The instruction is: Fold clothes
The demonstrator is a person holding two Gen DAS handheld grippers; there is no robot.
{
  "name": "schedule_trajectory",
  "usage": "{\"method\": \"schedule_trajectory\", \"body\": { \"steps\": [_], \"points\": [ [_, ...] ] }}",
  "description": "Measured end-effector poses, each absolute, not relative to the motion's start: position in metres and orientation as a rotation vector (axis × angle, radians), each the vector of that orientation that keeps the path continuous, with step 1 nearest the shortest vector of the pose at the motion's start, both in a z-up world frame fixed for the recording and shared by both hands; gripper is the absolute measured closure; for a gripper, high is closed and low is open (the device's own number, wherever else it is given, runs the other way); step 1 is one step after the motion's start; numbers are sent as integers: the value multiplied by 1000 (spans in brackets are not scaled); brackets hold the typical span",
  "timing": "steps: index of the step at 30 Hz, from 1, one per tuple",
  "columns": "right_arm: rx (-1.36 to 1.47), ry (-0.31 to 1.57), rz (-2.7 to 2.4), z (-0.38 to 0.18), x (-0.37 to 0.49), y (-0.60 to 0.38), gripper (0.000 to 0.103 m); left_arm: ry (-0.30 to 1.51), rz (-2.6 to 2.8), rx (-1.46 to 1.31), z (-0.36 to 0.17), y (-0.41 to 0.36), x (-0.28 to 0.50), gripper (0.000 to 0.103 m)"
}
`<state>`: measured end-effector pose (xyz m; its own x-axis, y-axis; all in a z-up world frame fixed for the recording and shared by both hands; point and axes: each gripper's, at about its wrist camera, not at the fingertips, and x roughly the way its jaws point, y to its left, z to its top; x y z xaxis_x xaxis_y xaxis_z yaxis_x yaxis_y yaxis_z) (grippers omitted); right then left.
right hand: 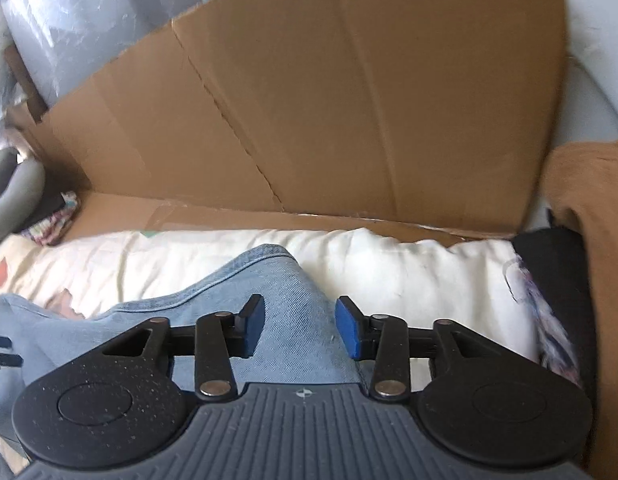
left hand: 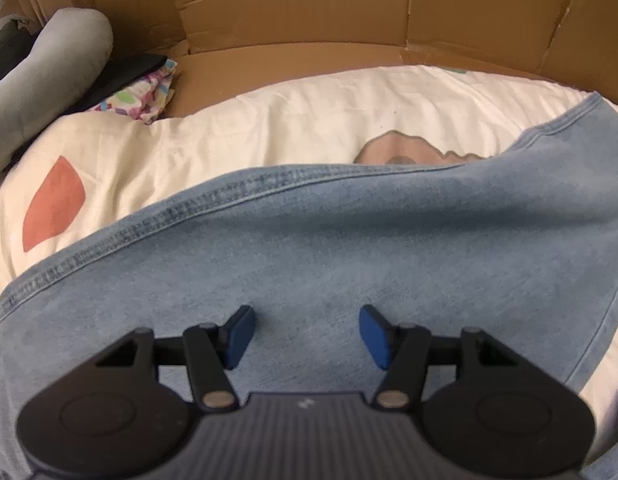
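A light blue denim garment (left hand: 329, 240) lies spread over a cream sheet (left hand: 229, 136) printed with coloured shapes. Its stitched hem runs from lower left to upper right in the left wrist view. My left gripper (left hand: 307, 334) hovers over the middle of the denim, open, with nothing between its blue pads. In the right wrist view a corner of the same denim (right hand: 277, 280) rises to a point on the cream sheet (right hand: 409, 272). My right gripper (right hand: 300, 326) is open over that corner, its pads either side of the cloth without closing on it.
Brown cardboard walls (left hand: 309, 8) (right hand: 329, 100) stand behind the sheet. A grey padded shape (left hand: 41, 76) and a patterned cloth (left hand: 149, 92) sit at the far left. A brown cloth (right hand: 593, 208) and a dark item (right hand: 553, 264) lie at the right. Bubble wrap (right hand: 61, 20) stands behind the cardboard.
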<state>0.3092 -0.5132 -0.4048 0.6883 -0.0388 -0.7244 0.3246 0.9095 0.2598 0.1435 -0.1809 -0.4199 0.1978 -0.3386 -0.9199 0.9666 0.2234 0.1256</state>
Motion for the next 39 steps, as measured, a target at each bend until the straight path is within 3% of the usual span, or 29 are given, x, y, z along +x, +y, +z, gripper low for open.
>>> {"method": "schedule_trajectory", "body": {
  "steps": [7, 15, 23, 39],
  "points": [
    [335, 828, -183, -418, 328, -510, 47, 910, -1100, 887, -423, -183, 142, 42],
    [345, 737, -189, -400, 333, -522, 44, 911, -1089, 899, -423, -185, 139, 42],
    [156, 797, -295, -416, 345, -513, 45, 906, -1088, 916, -422, -185, 134, 42],
    [206, 796, -221, -424, 323, -497, 45, 919, -1097, 913, -424, -181, 134, 41]
  ]
}}
